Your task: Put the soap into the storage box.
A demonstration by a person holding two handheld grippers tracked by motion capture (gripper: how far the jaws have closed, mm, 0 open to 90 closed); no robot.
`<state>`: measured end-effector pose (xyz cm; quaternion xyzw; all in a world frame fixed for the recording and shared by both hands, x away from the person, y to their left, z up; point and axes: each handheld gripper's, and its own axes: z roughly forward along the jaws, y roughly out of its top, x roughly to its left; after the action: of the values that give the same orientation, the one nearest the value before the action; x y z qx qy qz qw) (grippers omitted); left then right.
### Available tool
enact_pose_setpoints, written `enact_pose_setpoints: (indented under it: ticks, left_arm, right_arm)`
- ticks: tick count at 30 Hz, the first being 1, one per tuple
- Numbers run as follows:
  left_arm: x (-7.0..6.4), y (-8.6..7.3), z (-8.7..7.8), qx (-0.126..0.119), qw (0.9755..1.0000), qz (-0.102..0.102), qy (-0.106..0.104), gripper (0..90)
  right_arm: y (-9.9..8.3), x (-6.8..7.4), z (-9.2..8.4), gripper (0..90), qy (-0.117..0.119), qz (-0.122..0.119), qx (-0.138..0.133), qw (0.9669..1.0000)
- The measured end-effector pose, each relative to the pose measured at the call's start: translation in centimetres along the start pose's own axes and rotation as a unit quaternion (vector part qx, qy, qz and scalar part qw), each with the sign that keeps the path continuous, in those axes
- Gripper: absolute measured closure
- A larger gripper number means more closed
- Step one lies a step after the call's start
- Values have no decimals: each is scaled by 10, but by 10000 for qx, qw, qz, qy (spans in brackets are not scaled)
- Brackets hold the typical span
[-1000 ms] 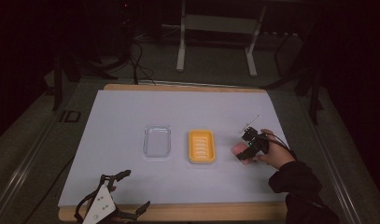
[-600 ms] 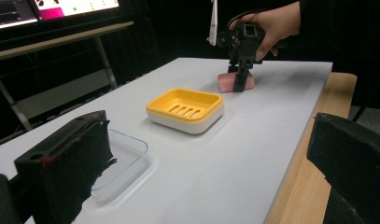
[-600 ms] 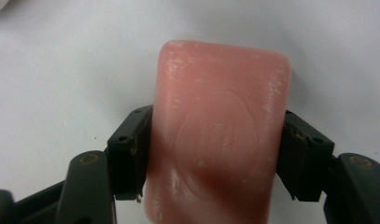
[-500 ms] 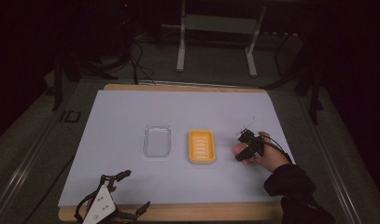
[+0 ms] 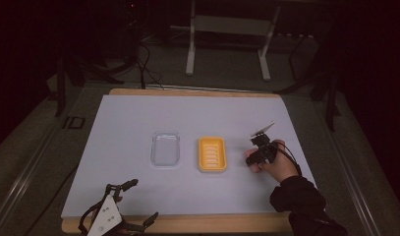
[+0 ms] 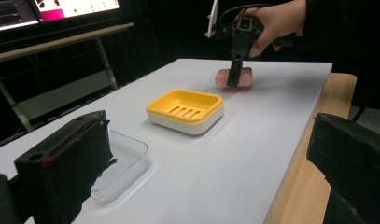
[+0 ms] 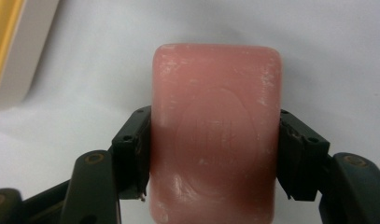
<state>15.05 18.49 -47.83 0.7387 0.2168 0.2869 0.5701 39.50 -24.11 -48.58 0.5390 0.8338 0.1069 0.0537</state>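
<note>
White sheeting covers a wooden table [image 5: 197,223]. At the near left edge the left gripper [image 5: 120,216] lies unheld, its jaws spread wide apart with nothing between them. Further right, near the middle of the table, sits a clear plastic lid [image 5: 165,148], and just beside it, not touching, a yellow soap dish [image 5: 212,154] with a slotted floor and a white base. To the right of the dish, a person's hand [image 5: 274,161] in a dark sleeve holds the right gripper [image 7: 211,154] pointing down at the table. Its jaws are clamped on the long sides of a pink soap bar [image 7: 214,135], which is near the dish.
</note>
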Motion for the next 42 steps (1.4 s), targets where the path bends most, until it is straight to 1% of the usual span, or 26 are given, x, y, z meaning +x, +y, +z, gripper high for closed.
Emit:
enact_pose_setpoints:
  ticks: [1, 3, 4, 5, 7, 8, 9, 11, 12, 17, 20, 24, 28, 31, 34, 35, 38, 39, 40, 42]
  left_arm:
    - [0, 0, 0, -8, 10000, 3, 1, 5]
    - [0, 0, 0, -9, 10000, 2, 2, 5]
    - [0, 0, 0, -7, 10000, 4, 3, 5]
    - [0, 0, 0, -5, 10000, 6, 7, 5]
    - [0, 0, 0, -4, 10000, 5, 10, 5]
    - [0, 0, 0, -4, 10000, 5, 10, 5]
    - [0, 0, 0, -6, 10000, 6, 12, 5]
    - [0, 0, 0, -1, 10000, 2, 16, 5]
    - [0, 0, 0, 4, 10000, 3, 20, 5]
    - [-1, 0, 0, -3, 10000, 8, 16, 5]
    - [-1, 0, 0, 7, 10000, 4, 23, 5]
    - [-1, 0, 0, 3, 10000, 5, 26, 5]
    - [-1, 0, 0, 5, 10000, 7, 35, 5]
    - [-1, 0, 0, 1, 10000, 12, 38, 5]
    - [-1, 0, 0, -4, 10000, 12, 45, 5]
    - [-1, 0, 0, -1, 10000, 15, 44, 5]
    - [-1, 0, -1, -1, 10000, 22, 46, 5]
    - [-1, 0, -1, -1, 10000, 22, 46, 5]
    - [-1, 0, -1, -3, 10000, 32, 52, 5]
    - [-1, 0, -1, 5, 10000, 35, 56, 5]
  right_arm:
    - [1, 2, -2, 378, -120, 39, 11, 9999]
    - [3, 4, -5, 378, -253, 77, 22, 9996]
    - [4, 5, -7, 378, -288, 133, -3, 9995]
    - [5, 6, -9, 378, -324, 131, 0, 9994]
    - [7, 7, -13, 379, -332, 204, -24, 9992]
    - [7, 7, -13, 379, -332, 204, -24, 9992]
    - [8, 8, -18, 379, -391, 220, -63, 9990]
    - [9, 9, -20, 379, -399, 234, -69, 9989]
    - [11, 10, -26, 379, -396, 293, -156, 9987]
    - [16, 14, -38, 379, -334, 373, -280, 9984]
    - [19, 18, -46, 379, -382, 376, -379, 9978]
    - [26, 25, -58, 379, -383, 424, -545, 9969]
    - [32, 35, -69, 379, -382, 415, -710, 9959]
    - [36, 42, -75, 379, -358, 401, -786, 9955]
    - [38, 44, -77, 379, -351, 417, -817, 9952]
    - [41, 52, -81, 379, -368, 380, -881, 9947]
    - [46, 63, -84, 379, -370, 344, -955, 9941]
    - [46, 63, -84, 379, -370, 344, -955, 9941]
    - [50, 74, -85, 379, -368, 278, -1006, 9939]
    - [51, 76, -85, 379, -348, 284, -1028, 9937]
